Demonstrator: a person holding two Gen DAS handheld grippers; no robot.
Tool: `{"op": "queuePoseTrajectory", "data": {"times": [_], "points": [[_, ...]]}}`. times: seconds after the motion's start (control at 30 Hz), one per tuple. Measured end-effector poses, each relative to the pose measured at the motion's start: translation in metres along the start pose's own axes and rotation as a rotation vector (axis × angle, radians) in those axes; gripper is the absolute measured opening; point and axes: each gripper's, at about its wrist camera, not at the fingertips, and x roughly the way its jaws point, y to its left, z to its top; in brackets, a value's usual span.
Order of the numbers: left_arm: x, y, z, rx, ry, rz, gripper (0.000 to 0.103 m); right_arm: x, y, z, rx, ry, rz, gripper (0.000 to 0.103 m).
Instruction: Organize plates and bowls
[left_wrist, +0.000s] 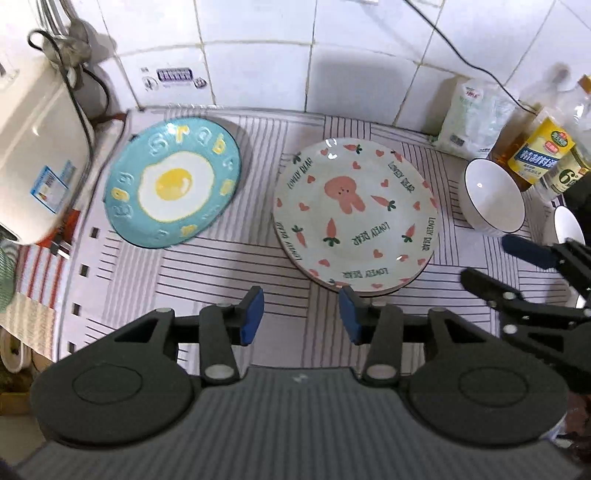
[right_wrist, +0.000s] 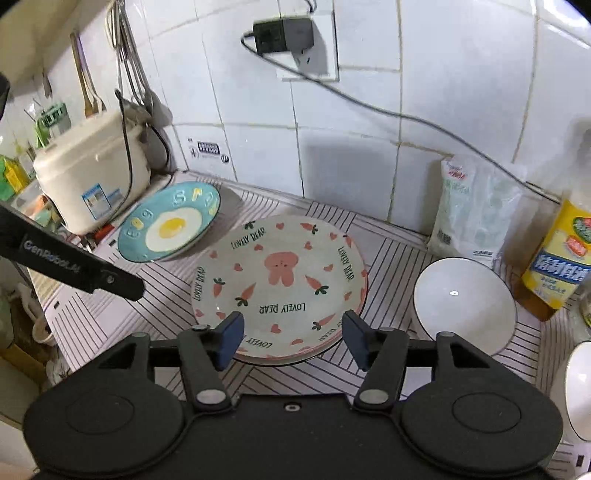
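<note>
A blue fried-egg plate (left_wrist: 171, 192) (right_wrist: 170, 221) lies at the back left of the striped mat. A pale rabbit-and-carrot plate (left_wrist: 354, 214) (right_wrist: 279, 284) sits mid-mat on top of another plate. A white bowl (left_wrist: 493, 195) (right_wrist: 463, 301) stands to its right. A second white bowl (left_wrist: 569, 225) (right_wrist: 578, 387) shows at the right edge. My left gripper (left_wrist: 301, 315) is open and empty, above the mat before the rabbit plate. My right gripper (right_wrist: 291, 339) is open and empty over that plate's near rim; it also shows in the left wrist view (left_wrist: 491, 262).
A white rice cooker (left_wrist: 33, 162) (right_wrist: 92, 173) stands at the left with its cord. A white bag (left_wrist: 471, 118) (right_wrist: 472, 210) and yellow-labelled bottles (left_wrist: 543, 147) (right_wrist: 561, 254) stand at the back right against the tiled wall. A charger cable (right_wrist: 369, 103) runs across the wall.
</note>
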Motion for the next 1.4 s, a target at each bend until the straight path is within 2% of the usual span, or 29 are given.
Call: {"op": "queuePoseTrajectory", "data": {"times": [0.07, 0.23, 0.37, 0.53, 0.63, 0.7, 0.77, 0.9, 1.1, 1.17, 1.23, 1.3, 1.4], "points": [[-0.007, 0.005, -0.006, 0.008, -0.017, -0.006, 0.045, -0.012, 0.005, -0.003, -0.014, -0.012, -0.020, 0.067], [-0.024, 0.027, -0.020, 0.007, -0.062, -0.053, 0.048, -0.040, 0.015, -0.008, -0.016, -0.057, 0.005, 0.073], [-0.040, 0.048, -0.028, 0.006, -0.095, -0.070, 0.050, -0.059, 0.033, -0.006, -0.019, -0.084, 0.028, 0.073], [-0.064, 0.077, -0.034, 0.050, -0.145, -0.049, 0.057, -0.073, 0.058, 0.001, 0.008, -0.127, 0.059, 0.074], [-0.073, 0.095, -0.036, 0.065, -0.166, -0.038, 0.058, -0.078, 0.074, 0.006, 0.018, -0.162, 0.064, 0.078], [-0.078, 0.109, -0.035, 0.068, -0.182, -0.047, 0.061, -0.080, 0.085, 0.010, 0.019, -0.188, 0.054, 0.086], [-0.079, 0.123, -0.032, 0.075, -0.196, -0.055, 0.063, -0.081, 0.097, 0.015, 0.017, -0.223, 0.050, 0.087], [-0.079, 0.147, -0.022, 0.084, -0.222, -0.057, 0.067, -0.076, 0.117, 0.025, 0.003, -0.270, 0.039, 0.094], [-0.064, 0.180, -0.005, 0.098, -0.223, -0.078, 0.068, -0.060, 0.153, 0.040, -0.054, -0.367, 0.002, 0.095], [-0.055, 0.192, -0.001, 0.101, -0.224, -0.081, 0.077, -0.054, 0.163, 0.046, -0.074, -0.404, 0.005, 0.097], [-0.044, 0.201, 0.003, 0.098, -0.230, -0.079, 0.079, -0.045, 0.170, 0.052, -0.083, -0.448, 0.010, 0.098], [-0.032, 0.208, 0.006, 0.119, -0.223, -0.067, 0.079, -0.032, 0.175, 0.059, -0.061, -0.471, 0.009, 0.098], [-0.016, 0.214, 0.010, 0.163, -0.208, -0.068, 0.079, -0.010, 0.184, 0.070, 0.026, -0.440, -0.009, 0.098]]}}
